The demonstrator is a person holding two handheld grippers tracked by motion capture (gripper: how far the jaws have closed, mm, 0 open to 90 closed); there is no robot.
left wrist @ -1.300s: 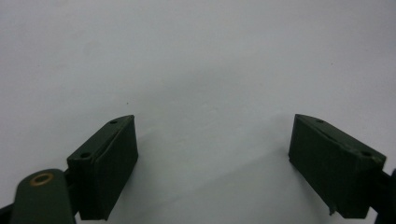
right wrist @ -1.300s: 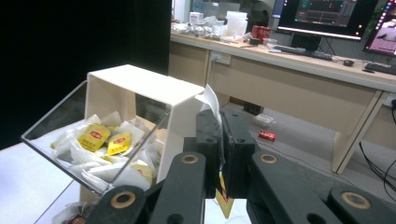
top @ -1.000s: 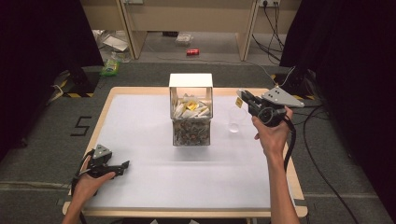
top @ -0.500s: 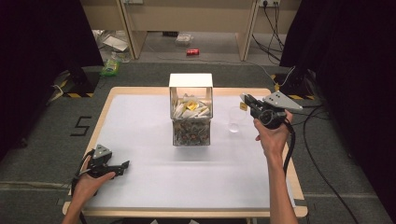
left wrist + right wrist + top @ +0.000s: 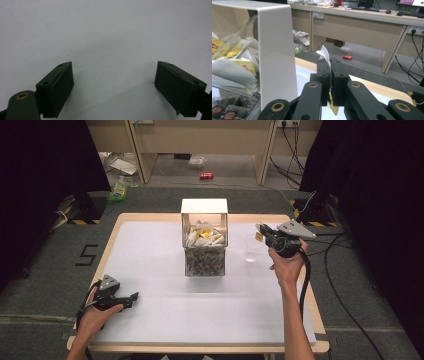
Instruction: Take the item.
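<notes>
Nearest on the counter [image 5: 150, 250], at its near left corner, the left gripper [image 5: 131, 296] rests in the person's left hand [image 5: 95, 315], low on the white surface; in the left gripper view its jaws stand wide apart with nothing but bare white surface between them. Farther off, at the middle of the counter, stands a clear box [image 5: 204, 245] with a white top, stacked with paper tea bag packets above and darker ones below. Just right of the box sits a small clear glass [image 5: 251, 249]. Over the glass, at the far right, the right hand [image 5: 287, 267] holds the right gripper [image 5: 261, 233], whose jaws are pinched on a tea bag [image 5: 325, 55]; its white paper sticks up above the jaws and a yellow tag [image 5: 333, 106] hangs below them
</notes>
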